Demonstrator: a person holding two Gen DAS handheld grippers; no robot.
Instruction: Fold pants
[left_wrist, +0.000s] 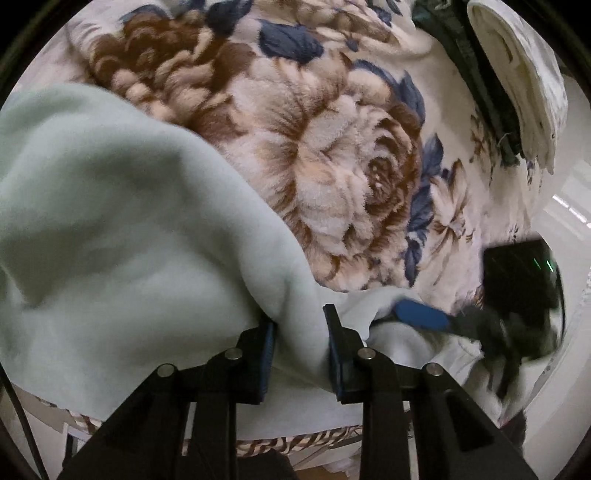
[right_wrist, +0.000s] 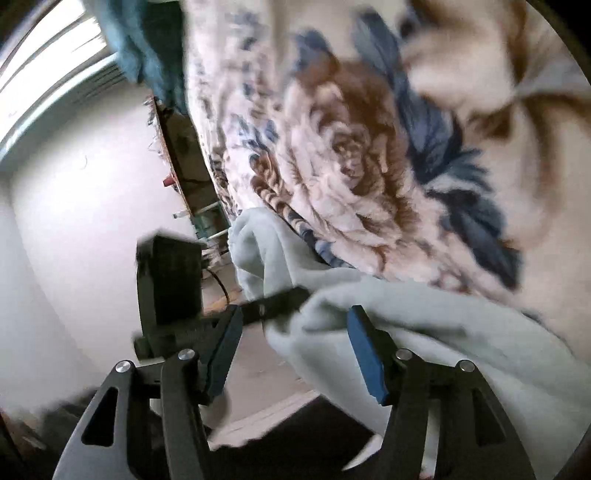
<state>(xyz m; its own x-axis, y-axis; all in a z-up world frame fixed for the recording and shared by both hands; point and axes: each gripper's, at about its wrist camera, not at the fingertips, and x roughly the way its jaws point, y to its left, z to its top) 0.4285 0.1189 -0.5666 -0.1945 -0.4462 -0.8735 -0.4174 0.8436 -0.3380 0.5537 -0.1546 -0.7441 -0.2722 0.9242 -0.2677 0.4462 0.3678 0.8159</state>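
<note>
Pants (left_wrist: 110, 221), pale mint fleece, bunched; left gripper (left_wrist: 300, 332) jaws pinching them, right gripper (right_wrist: 295, 332) jaws spread.

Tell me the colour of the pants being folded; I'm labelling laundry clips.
Pale mint green, plain, no pattern. The pants show best in the left wrist view.

Pants (left_wrist: 122, 229) lie on the blanket (left_wrist: 332, 166), bunched at its near edge; a fold sits between the left hand-held gripper (left_wrist: 301, 350) jaws, the right hand-held gripper (right_wrist: 295, 350) apparently just beside.
</note>
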